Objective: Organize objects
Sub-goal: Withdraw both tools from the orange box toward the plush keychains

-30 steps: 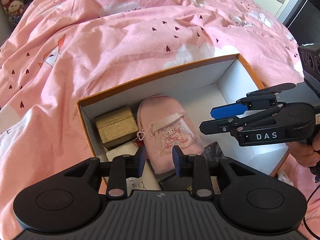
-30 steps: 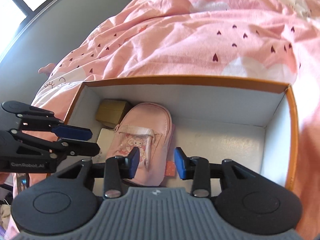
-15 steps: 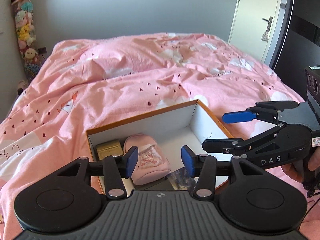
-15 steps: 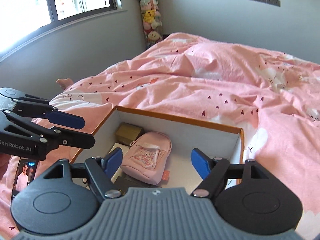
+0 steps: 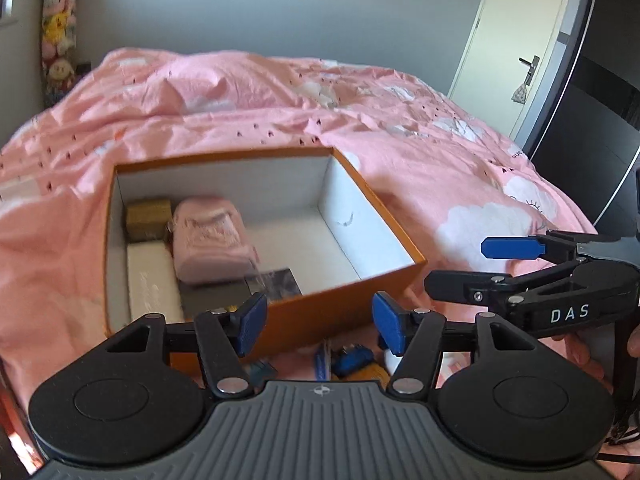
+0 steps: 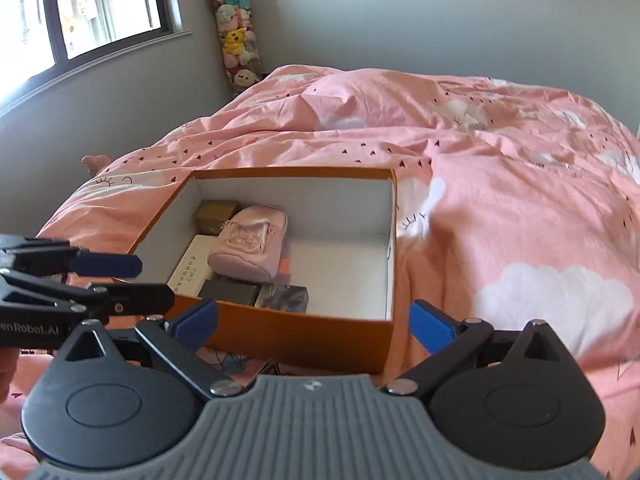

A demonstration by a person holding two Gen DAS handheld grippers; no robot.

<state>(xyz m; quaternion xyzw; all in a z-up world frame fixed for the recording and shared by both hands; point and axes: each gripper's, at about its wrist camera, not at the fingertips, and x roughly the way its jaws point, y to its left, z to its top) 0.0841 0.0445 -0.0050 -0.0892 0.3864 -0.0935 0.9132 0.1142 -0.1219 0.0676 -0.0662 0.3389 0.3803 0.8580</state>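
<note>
An orange box (image 5: 352, 292) (image 6: 304, 336) with white inside sits on the pink bed. In it lie a pink mini backpack (image 5: 210, 240) (image 6: 250, 244), a gold box (image 5: 148, 220) (image 6: 214, 216), a white box (image 5: 150, 284) (image 6: 192, 266), a black box (image 6: 228, 292) and a dark packet (image 5: 276, 282) (image 6: 284, 298). My left gripper (image 5: 318, 326) is open and empty, held back above the box's near wall. My right gripper (image 6: 314, 324) is open wide and empty, also near the box's front; it shows at the right of the left wrist view (image 5: 468, 268).
Several small items, blue and white, lie on the bed before the box (image 5: 348, 360). A pink duvet (image 6: 500, 168) covers the bed. Stuffed toys (image 6: 236, 40) hang in the corner, a window (image 6: 100, 4) is left, a door (image 5: 516, 60) is right.
Both grippers pulled back and up out of the box, so the whole room came into view. Both opened wider, the right one most. The backpack stays in the box.
</note>
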